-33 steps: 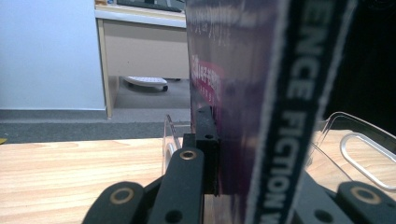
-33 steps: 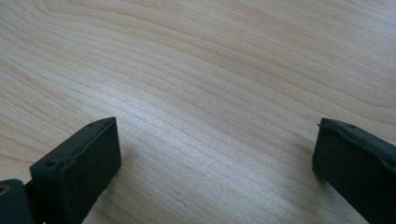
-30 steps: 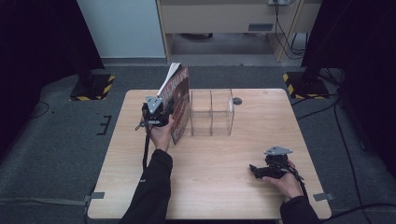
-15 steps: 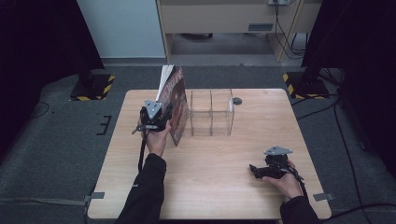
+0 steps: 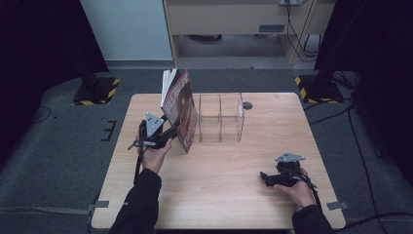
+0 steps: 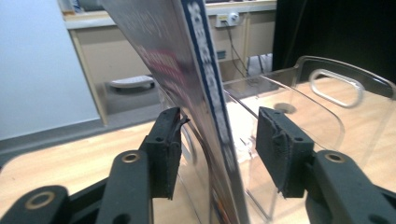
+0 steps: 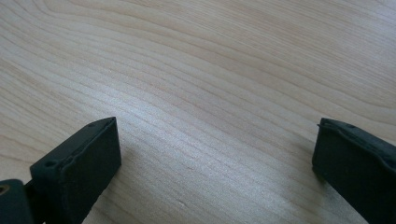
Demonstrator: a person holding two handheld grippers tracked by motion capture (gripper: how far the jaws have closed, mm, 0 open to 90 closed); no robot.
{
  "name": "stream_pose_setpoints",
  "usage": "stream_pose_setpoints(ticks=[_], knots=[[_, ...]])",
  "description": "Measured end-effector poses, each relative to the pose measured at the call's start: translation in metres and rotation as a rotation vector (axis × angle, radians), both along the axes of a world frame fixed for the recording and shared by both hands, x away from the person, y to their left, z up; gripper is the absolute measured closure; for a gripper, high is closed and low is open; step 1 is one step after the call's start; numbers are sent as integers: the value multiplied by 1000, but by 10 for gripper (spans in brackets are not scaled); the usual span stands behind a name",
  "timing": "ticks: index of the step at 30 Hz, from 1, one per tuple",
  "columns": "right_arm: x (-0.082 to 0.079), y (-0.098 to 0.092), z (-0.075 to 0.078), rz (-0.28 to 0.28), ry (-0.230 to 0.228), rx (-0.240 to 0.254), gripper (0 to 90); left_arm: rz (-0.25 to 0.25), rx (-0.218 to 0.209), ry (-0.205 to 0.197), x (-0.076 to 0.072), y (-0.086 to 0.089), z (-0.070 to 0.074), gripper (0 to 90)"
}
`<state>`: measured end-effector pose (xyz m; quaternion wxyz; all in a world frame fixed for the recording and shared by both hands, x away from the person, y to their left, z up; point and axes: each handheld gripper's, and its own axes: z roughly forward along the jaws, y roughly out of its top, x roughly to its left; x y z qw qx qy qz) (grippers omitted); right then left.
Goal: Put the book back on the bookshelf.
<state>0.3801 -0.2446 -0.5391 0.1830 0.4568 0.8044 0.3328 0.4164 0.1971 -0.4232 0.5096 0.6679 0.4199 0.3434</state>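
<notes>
A thin book (image 5: pixel 179 108) with a dark red cover stands tilted on the wooden table (image 5: pixel 219 204), leaning against the left end of a clear plastic rack (image 5: pixel 221 118). My left gripper (image 5: pixel 173 132) is at the book's lower left edge. In the left gripper view its jaws have just been opening; the book's blue spine (image 6: pixel 212 107) runs between the pads (image 6: pixel 167 149) with a gap on the right side, so the left gripper (image 6: pixel 219 149) is open. My right gripper (image 5: pixel 265 176) rests low at the near right, and the right gripper (image 7: pixel 215 158) is open over bare wood.
The rack (image 6: pixel 322 107) has clear dividers and a handle cut-out. A small round hole (image 5: pixel 247 105) sits in the table behind it. Black stands with yellow-striped bases (image 5: pixel 97 91) flank the table on the floor. A cabinet (image 5: pixel 234 19) stands beyond.
My left gripper has drawn back to the left and toward the near edge, and its jaws have parted from the book. The book now leans further left. The right hand has not moved.
</notes>
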Motion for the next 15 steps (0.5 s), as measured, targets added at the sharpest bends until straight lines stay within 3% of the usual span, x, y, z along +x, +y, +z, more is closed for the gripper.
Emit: stream_pose_setpoints(ticks=[4,8,11,15], knots=[[0,0,0,0,0,0,16,-39,21,34,-13,5,-9,464],[0,0,0,1,-2,-1,16,-86,-4,76,-24,8,-22,442],[0,0,0,1,-1,-1,16,-136,4,105,-26,10,-32,418],[-1,1,0,-5,0,4,16,-113,-11,181,-37,17,-45,396]])
